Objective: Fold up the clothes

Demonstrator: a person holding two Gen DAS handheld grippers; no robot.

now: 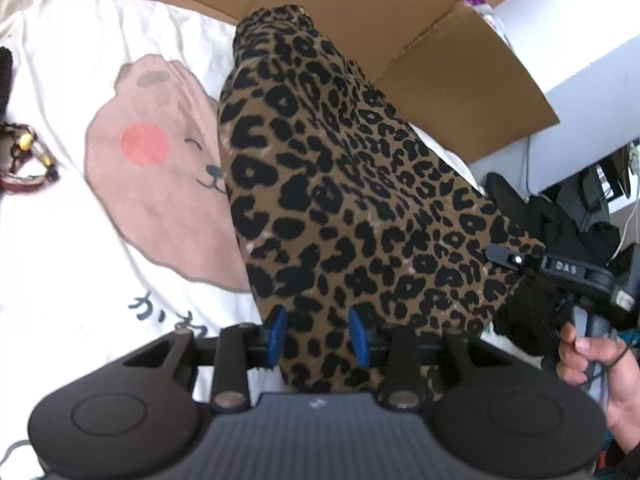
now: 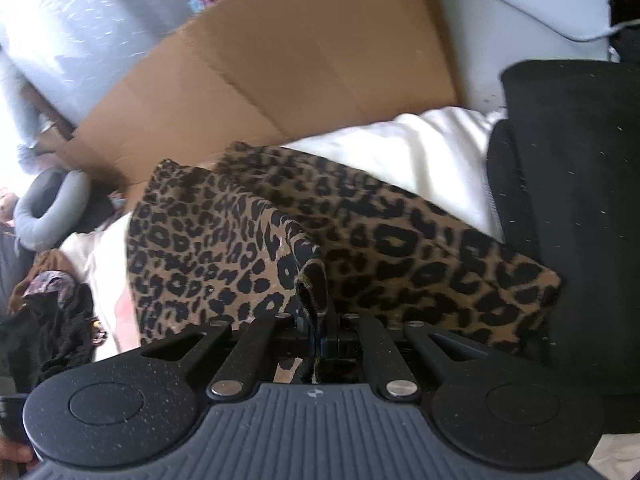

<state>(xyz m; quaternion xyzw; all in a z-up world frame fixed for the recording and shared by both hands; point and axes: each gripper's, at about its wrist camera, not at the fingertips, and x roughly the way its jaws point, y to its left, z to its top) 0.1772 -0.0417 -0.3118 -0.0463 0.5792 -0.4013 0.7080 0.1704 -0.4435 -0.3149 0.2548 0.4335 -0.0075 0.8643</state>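
A leopard-print garment (image 1: 344,184) lies stretched across a white bedsheet with a pink bear print (image 1: 156,168). My left gripper (image 1: 318,334) is open, its blue pads (image 1: 276,334) standing apart over the garment's near edge, not closed on it. My right gripper (image 2: 316,320) is shut on a corner of the leopard-print garment (image 2: 224,248) and lifts a fold of it. The right gripper also shows in the left wrist view (image 1: 560,276) at the garment's right edge, held by a hand (image 1: 596,364).
A flattened cardboard box (image 1: 440,52) lies beyond the garment; it also shows in the right wrist view (image 2: 288,64). A black chair (image 2: 572,208) stands at the right. Dark clothes (image 2: 52,320) and a grey neck pillow (image 2: 48,208) lie at the left. A beaded item (image 1: 28,156) lies on the sheet.
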